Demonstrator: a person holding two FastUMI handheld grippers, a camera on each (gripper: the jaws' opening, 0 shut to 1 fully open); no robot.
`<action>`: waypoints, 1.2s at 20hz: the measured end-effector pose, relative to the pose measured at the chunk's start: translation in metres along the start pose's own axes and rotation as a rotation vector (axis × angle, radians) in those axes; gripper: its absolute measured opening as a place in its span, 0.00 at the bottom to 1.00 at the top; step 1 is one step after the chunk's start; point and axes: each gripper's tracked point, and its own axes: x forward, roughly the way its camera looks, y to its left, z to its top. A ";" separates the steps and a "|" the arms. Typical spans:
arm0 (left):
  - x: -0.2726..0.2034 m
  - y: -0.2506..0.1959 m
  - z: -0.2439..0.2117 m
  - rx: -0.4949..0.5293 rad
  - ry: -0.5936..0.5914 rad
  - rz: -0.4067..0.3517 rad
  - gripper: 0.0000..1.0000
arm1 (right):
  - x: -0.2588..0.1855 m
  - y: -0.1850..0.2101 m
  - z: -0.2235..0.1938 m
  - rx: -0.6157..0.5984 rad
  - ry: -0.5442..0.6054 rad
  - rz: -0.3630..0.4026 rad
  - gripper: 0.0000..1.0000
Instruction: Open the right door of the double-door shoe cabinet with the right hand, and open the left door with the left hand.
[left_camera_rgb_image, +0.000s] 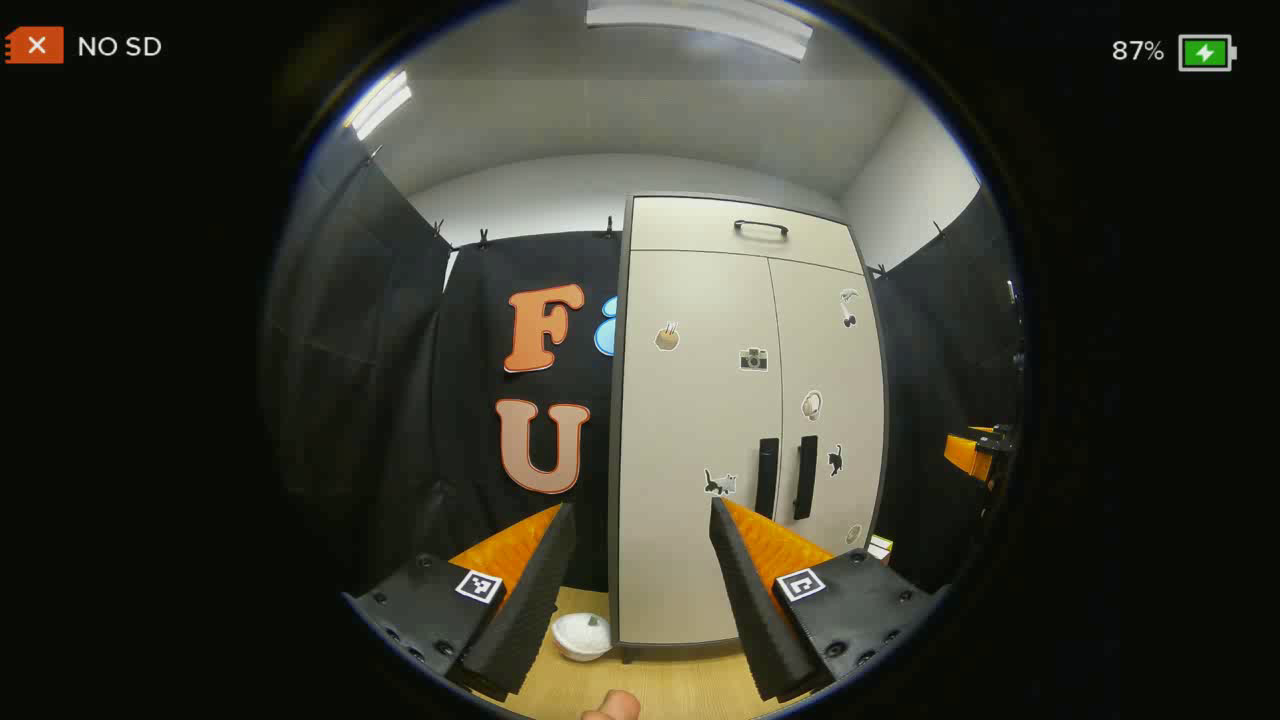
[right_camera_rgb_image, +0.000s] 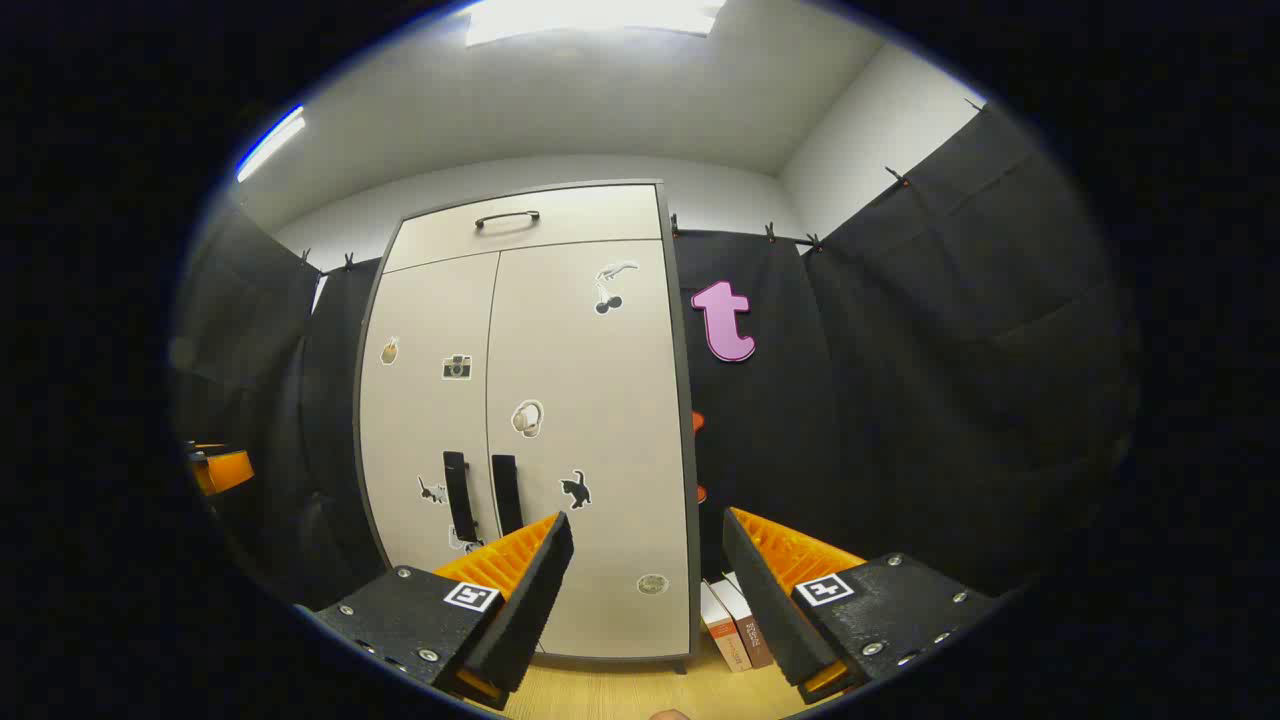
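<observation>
A tall beige shoe cabinet (left_camera_rgb_image: 700, 400) stands ahead with both doors closed and small stickers on them. Two dark vertical handles sit side by side at the middle seam: the left door's handle (left_camera_rgb_image: 766, 477) and the right door's handle (left_camera_rgb_image: 805, 476). In the right gripper view the same cabinet (right_camera_rgb_image: 580, 400) shows the left handle (right_camera_rgb_image: 459, 496) and the right handle (right_camera_rgb_image: 506, 493). My left gripper (left_camera_rgb_image: 640, 575) is open, well short of the cabinet, aimed at its left edge. My right gripper (right_camera_rgb_image: 645, 590) is open too, apart from the doors, pointing at the cabinet's right edge.
A drawer front with a dark handle (left_camera_rgb_image: 761, 229) tops the cabinet. A white bowl (left_camera_rgb_image: 582, 635) lies on the wooden floor by the cabinet's left foot. A few boxes (right_camera_rgb_image: 735, 620) lean at its right side. Black cloth walls close in on both sides.
</observation>
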 end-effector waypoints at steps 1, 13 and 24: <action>0.000 0.002 0.000 0.000 -0.002 0.003 0.81 | 0.000 0.001 0.000 0.001 0.000 -0.001 0.92; -0.004 0.002 0.000 -0.003 -0.002 -0.005 0.81 | -0.006 0.004 0.001 -0.041 -0.007 -0.012 0.92; -0.006 -0.003 -0.005 -0.009 0.002 -0.020 0.81 | 0.003 0.025 -0.011 -0.041 0.017 0.010 0.92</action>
